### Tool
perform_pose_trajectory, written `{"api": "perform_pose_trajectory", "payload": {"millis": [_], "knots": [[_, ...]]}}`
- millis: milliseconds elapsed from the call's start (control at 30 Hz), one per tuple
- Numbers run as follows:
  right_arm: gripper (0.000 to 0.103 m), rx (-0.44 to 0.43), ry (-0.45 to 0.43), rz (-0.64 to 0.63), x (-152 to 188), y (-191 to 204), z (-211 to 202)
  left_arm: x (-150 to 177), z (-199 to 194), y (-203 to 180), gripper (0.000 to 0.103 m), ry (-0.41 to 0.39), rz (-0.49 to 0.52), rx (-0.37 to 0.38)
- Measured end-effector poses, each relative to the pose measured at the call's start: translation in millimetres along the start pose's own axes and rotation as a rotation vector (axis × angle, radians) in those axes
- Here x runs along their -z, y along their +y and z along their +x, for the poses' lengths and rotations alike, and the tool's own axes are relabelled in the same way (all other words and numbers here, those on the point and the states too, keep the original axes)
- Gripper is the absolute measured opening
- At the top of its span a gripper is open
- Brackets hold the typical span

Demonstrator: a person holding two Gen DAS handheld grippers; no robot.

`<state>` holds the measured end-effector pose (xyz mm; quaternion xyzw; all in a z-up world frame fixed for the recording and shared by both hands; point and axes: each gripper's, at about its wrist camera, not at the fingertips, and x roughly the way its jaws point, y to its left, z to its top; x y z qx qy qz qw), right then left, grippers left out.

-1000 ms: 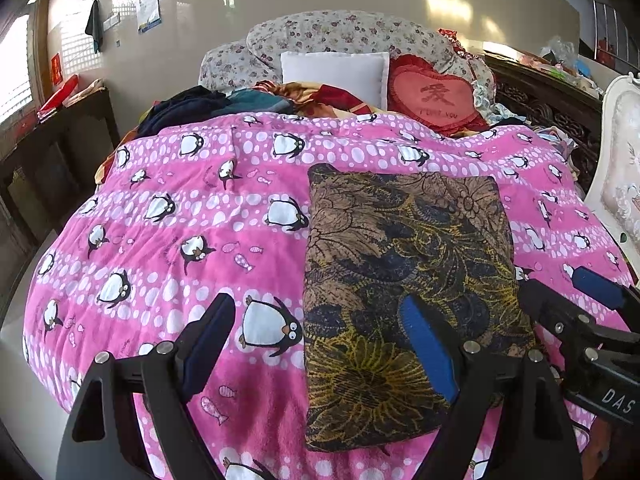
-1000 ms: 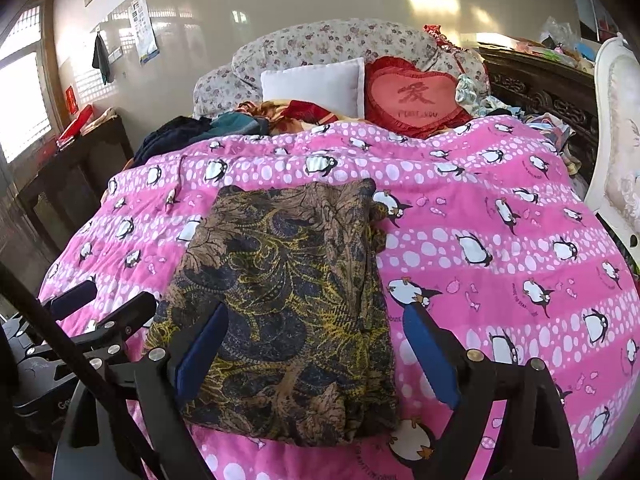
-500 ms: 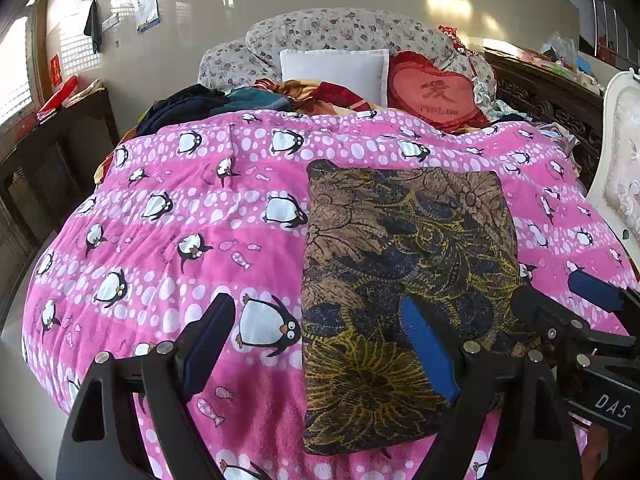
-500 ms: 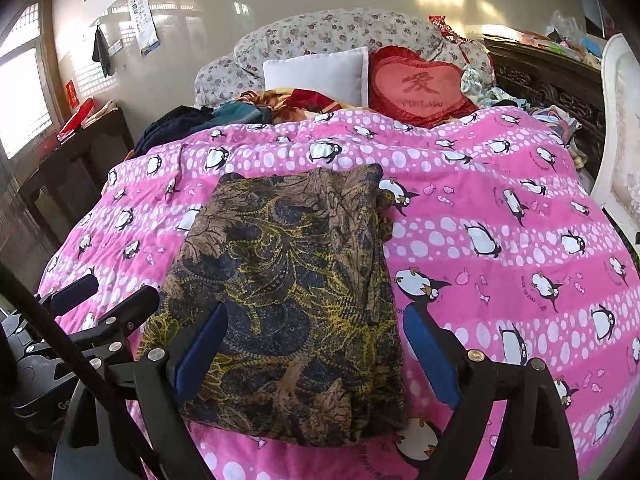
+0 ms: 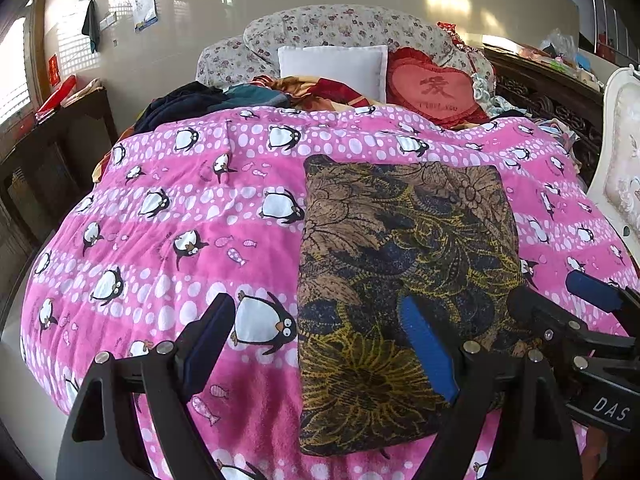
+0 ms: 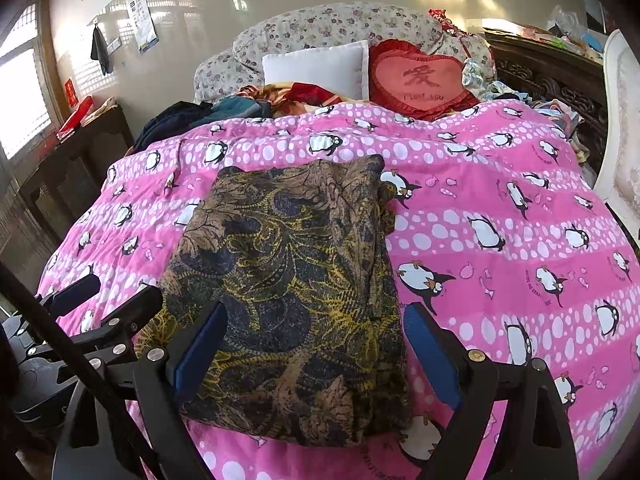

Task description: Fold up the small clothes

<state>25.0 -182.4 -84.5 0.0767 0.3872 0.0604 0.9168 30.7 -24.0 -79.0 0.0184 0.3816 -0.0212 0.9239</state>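
Observation:
A brown, navy and yellow patterned garment (image 5: 400, 280) lies folded into a rectangle on the pink penguin blanket (image 5: 180, 220); it also shows in the right wrist view (image 6: 288, 280). My left gripper (image 5: 320, 344) is open and empty, above the garment's near left edge. My right gripper (image 6: 316, 352) is open and empty, above the garment's near right part. The right gripper also shows at the right of the left wrist view (image 5: 560, 300), and the left gripper at the left of the right wrist view (image 6: 108, 300).
A white pillow (image 5: 332, 66), a red heart cushion (image 5: 434, 88) and a heap of dark clothes (image 5: 188, 104) lie at the head of the bed. A dark wooden cabinet (image 5: 52, 148) stands at the left, a white chair (image 5: 622, 176) at the right.
Both grippers have drawn back and risen slightly, so the garment sits a little lower and farther in view. The garment has not moved. Both grippers stay open.

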Motion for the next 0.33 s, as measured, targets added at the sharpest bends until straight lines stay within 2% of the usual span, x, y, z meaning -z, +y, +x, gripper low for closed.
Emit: {"api": "perform_pose_trajectory", "payload": {"millis": [133,233,333], "knots": [[0.093,-0.001,0.001,0.000,0.5,0.1,-0.1,1.3,0.0,-0.1,0.084,-0.006,0.007,0.023],[0.093,-0.011,0.006,0.009,1.3,-2.1,0.4,1.4,-5.2,0.3,0.084,-0.054,0.022,0.019],[0.093,-0.027,0.010,0.023,0.8,-7.3,-0.1,-2.0,-3.9,4.8,0.084,-0.039,0.023,0.031]]}}
